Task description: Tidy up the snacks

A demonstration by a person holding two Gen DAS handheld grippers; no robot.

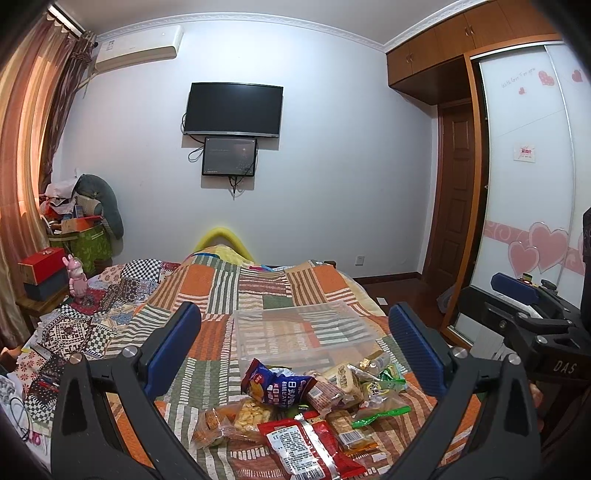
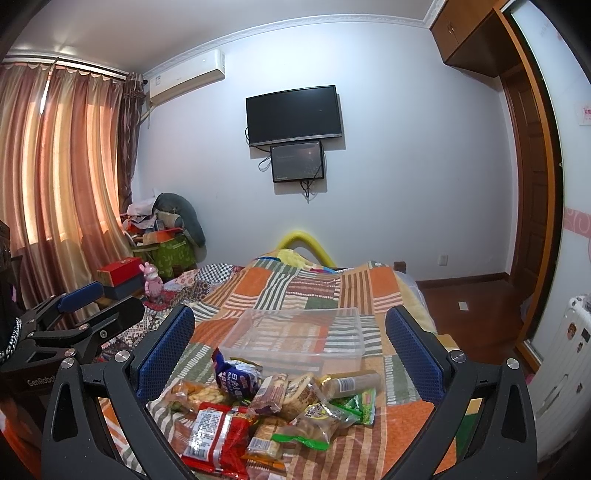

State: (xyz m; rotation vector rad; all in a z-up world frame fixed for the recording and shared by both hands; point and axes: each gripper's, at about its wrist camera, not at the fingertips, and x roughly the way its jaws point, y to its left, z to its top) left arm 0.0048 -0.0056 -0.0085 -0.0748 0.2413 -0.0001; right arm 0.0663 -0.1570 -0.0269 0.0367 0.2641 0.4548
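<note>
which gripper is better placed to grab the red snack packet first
Left, marginally. The red packet lies centred between the open left gripper; for the open right gripper it sits off toward its left finger.

A heap of packaged snacks (image 1: pixel 314 406) lies on the bed's patchwork quilt (image 1: pixel 221 288); just beyond it sits an empty clear plastic bin (image 1: pixel 303 332), upright.

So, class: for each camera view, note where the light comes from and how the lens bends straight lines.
Left wrist view: daylight glows orange through the curtains at far left; the wardrobe door edge bows strongly. Right wrist view: the same curtains are the brightest area; the ceiling moulding curves. Both frames have dark rounded corners; the snacks stay sharp.
</note>
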